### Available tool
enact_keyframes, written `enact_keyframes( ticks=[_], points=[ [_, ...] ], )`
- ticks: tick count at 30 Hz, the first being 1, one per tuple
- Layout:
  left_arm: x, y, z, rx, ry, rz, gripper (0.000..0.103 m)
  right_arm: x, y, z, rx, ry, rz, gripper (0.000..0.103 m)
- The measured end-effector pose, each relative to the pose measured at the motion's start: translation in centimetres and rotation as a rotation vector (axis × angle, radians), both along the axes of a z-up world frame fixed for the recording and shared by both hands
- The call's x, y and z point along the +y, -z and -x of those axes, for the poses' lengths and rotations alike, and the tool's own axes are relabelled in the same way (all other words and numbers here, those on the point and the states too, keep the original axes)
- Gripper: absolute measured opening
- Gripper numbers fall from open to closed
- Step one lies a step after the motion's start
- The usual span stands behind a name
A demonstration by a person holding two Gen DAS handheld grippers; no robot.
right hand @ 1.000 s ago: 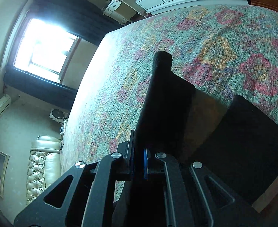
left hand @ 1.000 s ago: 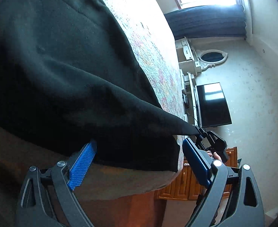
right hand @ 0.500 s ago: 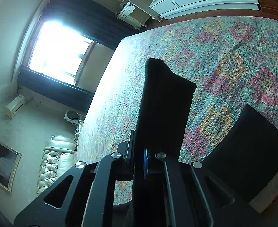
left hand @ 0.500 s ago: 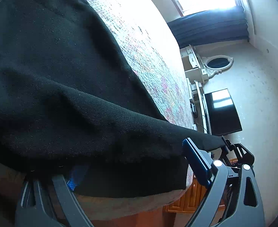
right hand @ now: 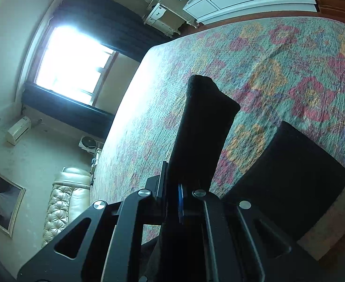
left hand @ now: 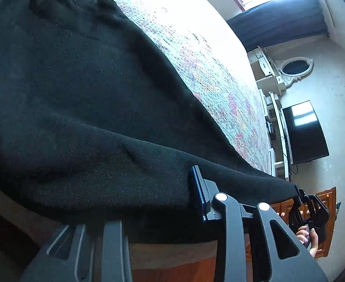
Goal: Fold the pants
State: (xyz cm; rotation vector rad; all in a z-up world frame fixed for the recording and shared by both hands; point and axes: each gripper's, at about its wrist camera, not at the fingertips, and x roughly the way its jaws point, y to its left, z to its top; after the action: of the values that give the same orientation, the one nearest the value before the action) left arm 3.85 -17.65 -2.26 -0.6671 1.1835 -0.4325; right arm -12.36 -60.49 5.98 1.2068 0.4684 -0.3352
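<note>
Fingers (left hand: 197, 188) of the left gripper (left hand: 163, 202) pinch the black pants' (left hand: 83, 108) near hem, cloth stretching rightward to the other tool, while the right gripper (right hand: 172, 197) clamps a lifted leg end over the bedspread (right hand: 289, 54).

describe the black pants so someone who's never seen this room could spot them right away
Find the big bed with the floral bedspread of pink and yellow flowers on teal. The black pants lie across its near edge, pinched by the left gripper and right gripper. They are the only plain dark fabric on it.
</note>
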Motion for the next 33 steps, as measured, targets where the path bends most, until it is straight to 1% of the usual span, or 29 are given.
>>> enact_keyframes(
  ticks=[2, 4, 6, 7, 9, 10, 12, 14, 17, 20, 24, 26, 27, 29, 30, 33],
  points=[
    [0.3, -0.2, 1.0, -0.004, 0.021, -0.008, 0.031, 0.2, 0.2, 1.6, -0.004, 0.007, 0.009, 0.006],
    [0.4, 0.1, 1.5, 0.012, 0.042, -0.017, 0.031, 0.6, 0.6, 3.4, 0.003, 0.011, 0.033, 0.006],
    [0.4, 0.7, 1.8, 0.028, 0.062, -0.030, 0.031, 1.0, 2.0, 4.9, 0.031, 0.016, 0.052, 0.006],
    [0.4, 1.0, 2.0, 0.015, 0.075, -0.036, 0.031, 1.0, 3.2, 5.6, 0.055, 0.024, 0.051, 0.006],
    [0.4, 0.9, 2.4, -0.020, 0.097, -0.055, 0.031, 0.7, 6.3, 7.0, 0.113, 0.049, 0.013, 0.006],
    [0.3, 0.8, 2.5, -0.030, 0.108, -0.059, 0.031, 0.5, 7.7, 7.5, 0.122, 0.057, -0.020, 0.006],
    [0.0, 0.6, 2.6, -0.045, 0.128, -0.071, 0.031, 0.4, 10.0, 8.1, 0.116, 0.068, -0.073, 0.006],
    [-0.1, 0.6, 2.5, -0.044, 0.142, -0.061, 0.031, 0.1, 10.9, 8.0, 0.090, 0.052, -0.099, 0.006],
    [-0.4, 0.5, 2.6, -0.037, 0.167, -0.073, 0.031, -0.2, 11.1, 8.0, 0.088, 0.055, -0.085, 0.006],
    [-0.8, 0.1, 2.5, -0.040, 0.194, -0.096, 0.031, -0.2, 10.8, 8.5, 0.105, 0.070, -0.051, 0.006],
    [-1.3, 0.1, 2.2, -0.025, 0.213, -0.092, 0.030, -0.4, 11.0, 9.7, 0.090, 0.132, -0.069, 0.006],
    [-1.3, 0.1, 2.2, -0.023, 0.228, -0.100, 0.030, -0.4, 11.5, 9.7, 0.094, 0.124, -0.081, 0.006],
    [-1.2, 0.2, 2.2, -0.021, 0.233, -0.097, 0.030, -0.2, 11.7, 9.7, 0.082, 0.117, -0.101, 0.006],
    [-1.4, 0.1, 1.9, -0.016, 0.231, -0.085, 0.030, 0.5, 11.7, 9.8, 0.054, 0.110, -0.126, 0.009],
    [-1.1, 0.3, 2.1, -0.014, 0.229, -0.080, 0.030, 1.1, 11.8, 9.6, 0.041, 0.083, -0.141, 0.010],
    [-1.1, 0.5, 1.9, -0.001, 0.213, -0.063, 0.030, 3.1, 11.6, 8.4, 0.021, 0.007, -0.160, 0.021]
  ],
)
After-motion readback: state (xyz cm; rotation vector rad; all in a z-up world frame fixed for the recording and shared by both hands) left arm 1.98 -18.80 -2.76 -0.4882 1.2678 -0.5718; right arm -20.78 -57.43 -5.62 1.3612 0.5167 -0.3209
